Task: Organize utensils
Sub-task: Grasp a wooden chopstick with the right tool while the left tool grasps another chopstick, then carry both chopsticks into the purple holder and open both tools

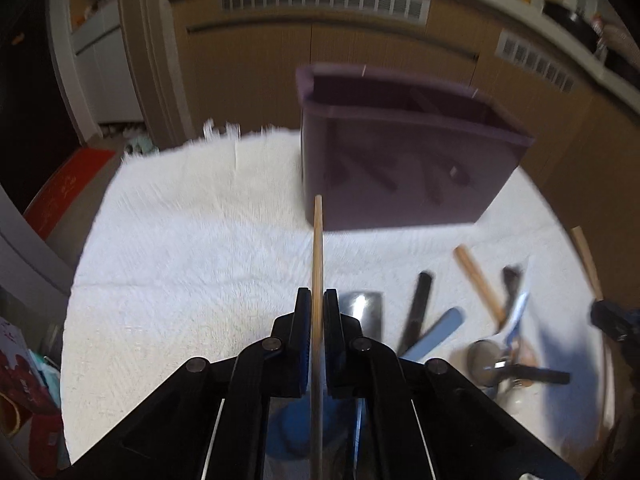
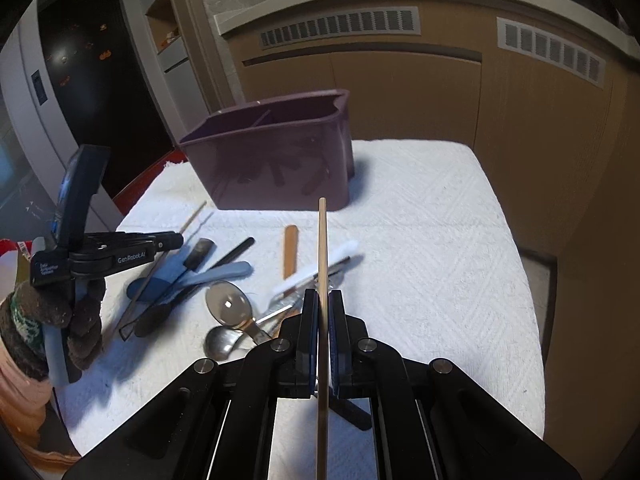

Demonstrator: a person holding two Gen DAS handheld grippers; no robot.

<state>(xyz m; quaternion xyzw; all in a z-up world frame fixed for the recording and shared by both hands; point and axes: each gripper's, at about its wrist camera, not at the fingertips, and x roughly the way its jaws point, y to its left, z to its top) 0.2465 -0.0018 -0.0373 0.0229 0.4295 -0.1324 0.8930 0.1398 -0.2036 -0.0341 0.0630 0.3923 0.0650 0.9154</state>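
A rough, nubby white cloth (image 2: 420, 240) covers the tabletop. The purple bin (image 2: 276, 160) at twelve o'clock looks like matt, faintly translucent plastic. Each chopstick (image 2: 322, 248) is pale smooth wood. The spoons (image 2: 228, 304) at nine o'clock are glossy metal.

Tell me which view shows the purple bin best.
The right wrist view: the bin is sharp there, with its rim and inner divider visible. The left wrist view shows the bin larger but blurred, partly behind a held chopstick.

A white textured towel (image 2: 420, 240) covers the table, before tan cabinets (image 2: 400, 92) with slatted vents (image 2: 340, 26)
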